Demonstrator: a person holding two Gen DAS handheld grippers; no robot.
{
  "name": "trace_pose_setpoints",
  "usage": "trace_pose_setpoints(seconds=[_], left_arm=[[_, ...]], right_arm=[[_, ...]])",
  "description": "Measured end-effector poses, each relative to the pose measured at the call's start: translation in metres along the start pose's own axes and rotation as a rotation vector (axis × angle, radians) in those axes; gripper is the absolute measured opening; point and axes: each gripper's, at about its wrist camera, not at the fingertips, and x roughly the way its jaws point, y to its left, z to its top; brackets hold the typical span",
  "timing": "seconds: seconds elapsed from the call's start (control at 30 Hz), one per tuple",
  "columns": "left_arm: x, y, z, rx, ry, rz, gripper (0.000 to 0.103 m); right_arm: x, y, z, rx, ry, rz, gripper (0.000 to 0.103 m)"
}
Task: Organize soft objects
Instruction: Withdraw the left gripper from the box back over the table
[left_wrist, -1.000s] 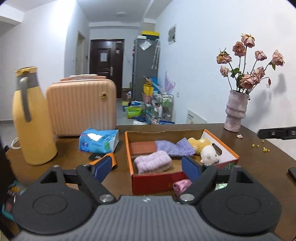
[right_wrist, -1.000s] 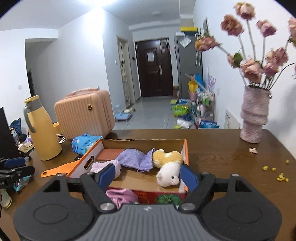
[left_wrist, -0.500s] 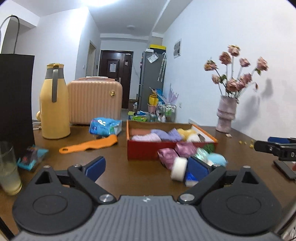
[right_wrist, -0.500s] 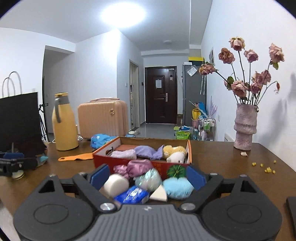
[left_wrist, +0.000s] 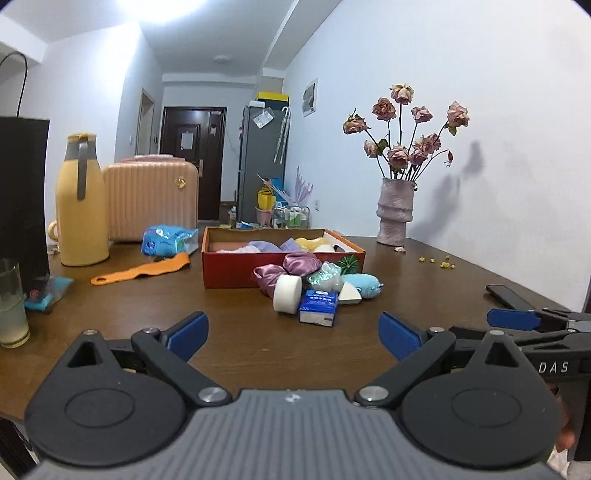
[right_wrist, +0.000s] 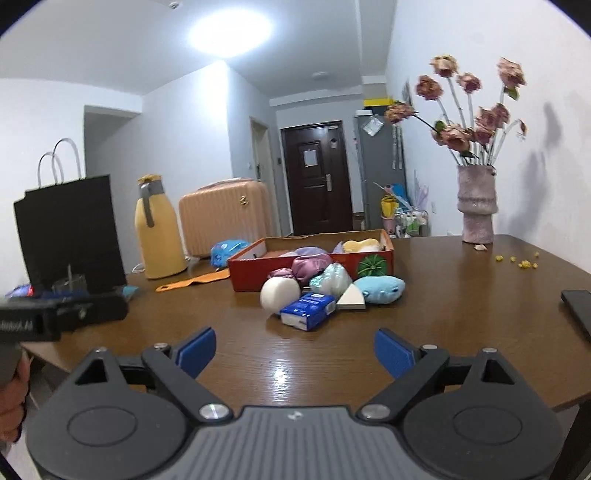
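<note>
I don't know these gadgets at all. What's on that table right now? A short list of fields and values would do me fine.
left gripper: jaws open, empty
right gripper: jaws open, empty
red cardboard box: holds soft items, including a yellow plush
loose pile in front of box: white sponge roll, blue tissue pack, light blue pouch, purple scrunchie
left of box: orange comb, yellow thermos
back right: vase of dried roses
</note>
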Motion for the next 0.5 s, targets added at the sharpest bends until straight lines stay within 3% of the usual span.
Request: trace_pose_setpoints(seconds=[0.3, 0.5], left_arm=[[0.044, 0.016, -0.012, -0.037, 0.098, 0.014, 0.100], [0.094, 0.025, -0.013, -0.077, 0.181, 0.000, 0.085]], right_arm=[[0.037, -0.004, -0.015, 0.041, 0.054, -0.030, 0.091], [0.066, -0.010, -0.013, 0.026, 0.098, -0.008, 0.081]])
